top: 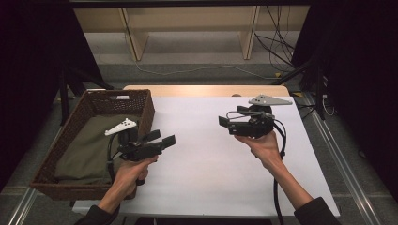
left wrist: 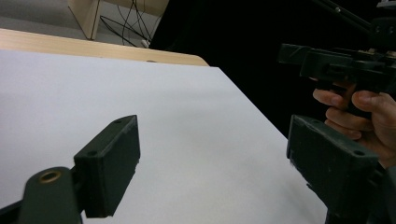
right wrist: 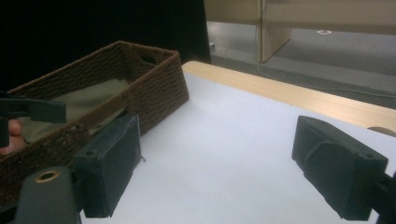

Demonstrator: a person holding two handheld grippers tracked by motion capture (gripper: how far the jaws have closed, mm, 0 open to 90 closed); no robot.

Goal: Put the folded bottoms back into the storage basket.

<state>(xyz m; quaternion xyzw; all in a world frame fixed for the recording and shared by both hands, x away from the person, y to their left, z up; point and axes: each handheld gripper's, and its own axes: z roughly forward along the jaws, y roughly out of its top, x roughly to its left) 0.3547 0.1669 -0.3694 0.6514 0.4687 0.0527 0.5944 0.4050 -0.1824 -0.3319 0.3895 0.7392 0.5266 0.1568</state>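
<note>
2 grippers, left (top: 164,138) and right (top: 224,122), jaws wide and empty; I'd reach squarely for the cloth (top: 89,147) in the basket (top: 141,110).

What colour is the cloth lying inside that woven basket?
Olive green. The cloth lines the brown basket and shows best in the high view.

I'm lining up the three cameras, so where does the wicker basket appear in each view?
High view: the basket sits at the left edge of the white table, a green cloth inside it.
Left gripper view: I can't place it here.
Right gripper view: upper left, its woven wall beside the table.
Shared landmark: the table's wooden far edge.
</note>
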